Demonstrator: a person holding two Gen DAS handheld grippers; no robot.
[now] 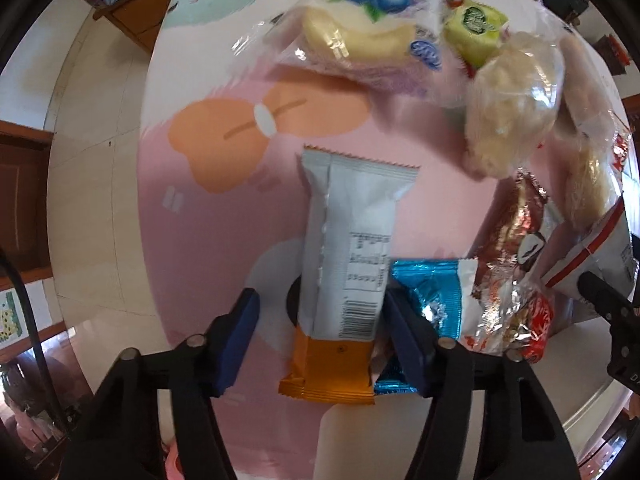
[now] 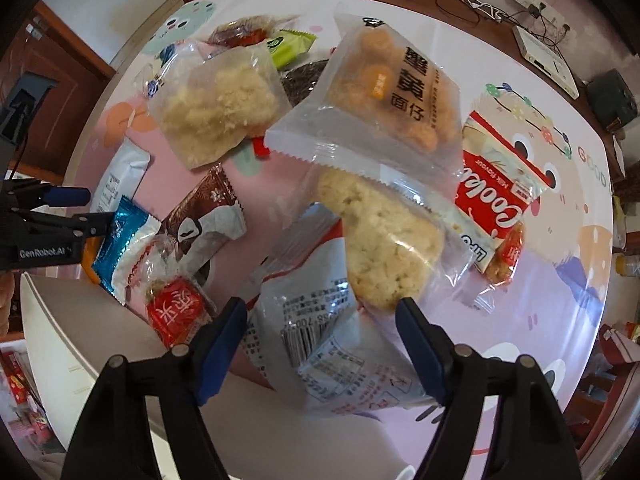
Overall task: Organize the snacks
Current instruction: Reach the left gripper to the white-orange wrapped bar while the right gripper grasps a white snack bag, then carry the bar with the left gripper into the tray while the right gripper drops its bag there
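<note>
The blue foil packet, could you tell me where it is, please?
In the left wrist view, the blue foil packet lies right of the white-and-orange bar, beside the red foil wrapper.

Both wrist cameras are looking steeply down, close above the snack pile; sharing the blue foil packet (image 1: pixel 430 280) (image 2: pixel 120 236) and the white-and-orange bar wrapper (image 1: pixel 352 264) (image 2: pixel 120 176).

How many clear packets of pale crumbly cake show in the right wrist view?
2: one crumbly cake packet upper left, another mid-pile under the orange-ball snack bag. Others may be buried.
</note>
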